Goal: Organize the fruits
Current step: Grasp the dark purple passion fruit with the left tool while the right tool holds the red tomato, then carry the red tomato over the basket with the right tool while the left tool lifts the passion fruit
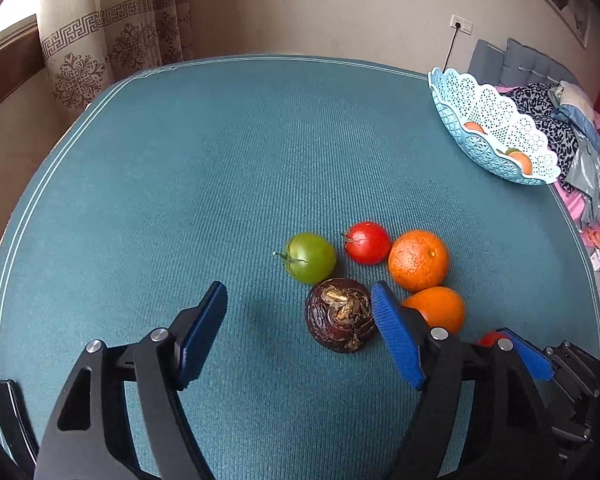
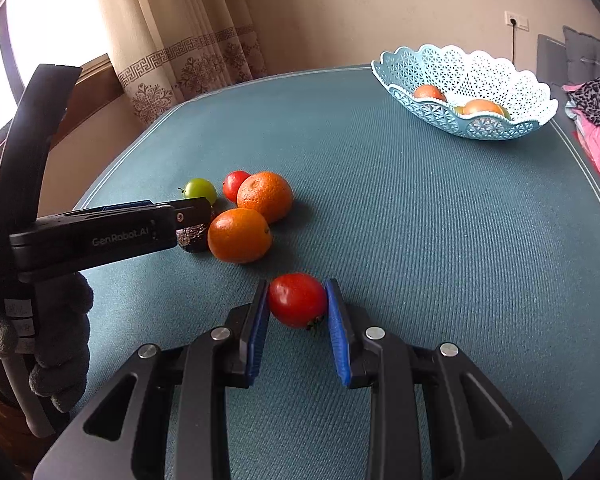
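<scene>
Red tomato (image 2: 297, 300), lower centre, pinched between your right gripper (image 2: 298, 312) pads; keep the squeeze gentle; lift straight; carry to basket (image 2: 480, 126), upper right; left gripper (image 1: 300, 320) spread apart beside dark fruit (image 1: 340, 315).

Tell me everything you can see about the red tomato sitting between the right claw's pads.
The red tomato is small, round, glossy and smooth-skinned, with a dark green calyx at its lower right, so it lies tipped on its side. It rests on the teal table mat, apart from the other fruit. The right claw brackets it, its blue pads at or very near both sides; firm contact cannot be confirmed.
</scene>
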A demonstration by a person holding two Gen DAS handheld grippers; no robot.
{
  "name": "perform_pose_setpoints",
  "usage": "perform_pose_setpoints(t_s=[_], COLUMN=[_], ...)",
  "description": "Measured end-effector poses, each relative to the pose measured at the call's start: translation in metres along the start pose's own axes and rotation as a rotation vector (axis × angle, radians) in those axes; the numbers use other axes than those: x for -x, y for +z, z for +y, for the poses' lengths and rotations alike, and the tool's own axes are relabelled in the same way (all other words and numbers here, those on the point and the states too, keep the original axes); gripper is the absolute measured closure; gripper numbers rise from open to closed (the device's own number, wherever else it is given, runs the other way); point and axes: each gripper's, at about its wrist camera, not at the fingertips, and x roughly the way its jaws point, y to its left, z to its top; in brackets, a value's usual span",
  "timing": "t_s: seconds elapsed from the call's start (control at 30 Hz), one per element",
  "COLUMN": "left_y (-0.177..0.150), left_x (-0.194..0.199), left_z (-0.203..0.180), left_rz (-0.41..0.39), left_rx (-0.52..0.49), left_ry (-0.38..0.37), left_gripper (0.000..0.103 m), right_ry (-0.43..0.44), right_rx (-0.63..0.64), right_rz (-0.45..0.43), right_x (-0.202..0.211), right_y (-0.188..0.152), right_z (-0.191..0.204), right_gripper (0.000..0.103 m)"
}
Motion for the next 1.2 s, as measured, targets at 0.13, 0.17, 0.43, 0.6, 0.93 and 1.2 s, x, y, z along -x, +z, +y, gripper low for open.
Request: perform_pose_setpoints(t_s=[0.13, 0.17, 0.43, 0.6, 0.93, 1.2], left_y=[-0.003, -0.005, -0.016, -0.018, -0.016, -0.016], left_x=[-0.001, -0.002, -0.002, 0.001, 0.026, 0.031], left_z=[-0.003, -0.003, -0.004, -0.001, 0.004, 0.01], left_rz=[0.007, 0.013, 0.023, 0.012, -0.053, -0.062], left_rx=[-0.01, -0.01, -0.004, 0.011, 0.013, 0.03], left_ry=[-0.022, -0.033, -0.101, -0.11, -0.092, -0.085], left_gripper=[0.03, 0.03, 0.059, 0.061, 0.061, 0.061], right_ry=[0.003, 0.003, 0.004, 0.005, 0.004, -0.016], right_rx=[-0.002, -0.003, -0.009, -0.013, -0.018, -0.041], right_rz=[0.004, 0.004, 0.004, 0.001, -0.018, -0.044], right_x=[-0.001, -0.002, -0.002, -0.002, 0.005, 0.014], right_y=[0.0, 0.001, 0.001, 0.0, 0.0, 0.004], right_z=[0.0, 0.0, -0.001, -0.001, -0.003, -0.012], right_gripper=[0.075, 0.075, 0.075, 0.075, 0.075, 0.075])
